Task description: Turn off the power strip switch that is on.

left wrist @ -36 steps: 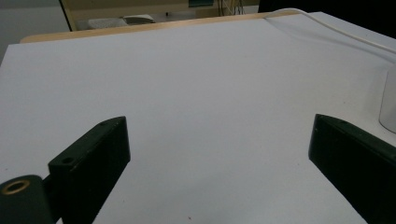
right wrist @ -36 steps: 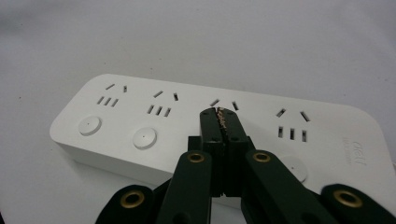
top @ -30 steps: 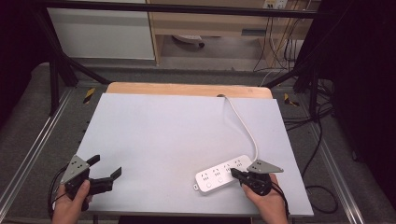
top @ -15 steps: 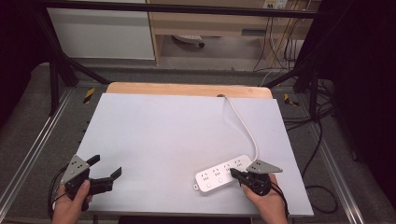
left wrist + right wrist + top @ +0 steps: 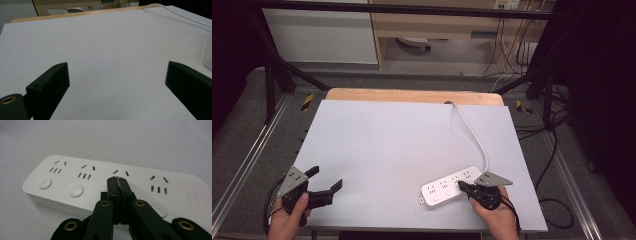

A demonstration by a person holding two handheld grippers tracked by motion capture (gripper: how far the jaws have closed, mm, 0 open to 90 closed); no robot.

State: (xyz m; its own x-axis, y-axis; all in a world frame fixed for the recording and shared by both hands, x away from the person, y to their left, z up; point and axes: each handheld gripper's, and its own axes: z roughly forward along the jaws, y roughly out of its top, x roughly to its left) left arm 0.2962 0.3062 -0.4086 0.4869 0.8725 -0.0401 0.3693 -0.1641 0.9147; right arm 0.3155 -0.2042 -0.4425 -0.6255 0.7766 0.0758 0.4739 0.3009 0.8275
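- The white power strip (image 5: 451, 186) lay at the lower right of the high view, on the pale table sheet (image 5: 387, 145), with its cord (image 5: 474, 137) running up toward the far edge of the table.
- The right gripper (image 5: 464, 186) had its jaws pressed fully together, holding nothing; in the right gripper view its closed tip (image 5: 117, 180) sat on top of the strip (image 5: 75, 177), over the third socket group from the left, above one of the round switch buttons (image 5: 159, 209).
- Whether the tip was actually pushing down on a button could not be told, since the jaws hid the spot beneath them.
- The left gripper (image 5: 325, 179) rested at the lower left of the high view with its jaws spread wide and nothing between them, well apart from the strip.
- By my reading the work was in its middle: the closed tool had been brought to the strip, but no change on the strip could be seen.
- What seemed left was to finish the press and draw the gripper away.
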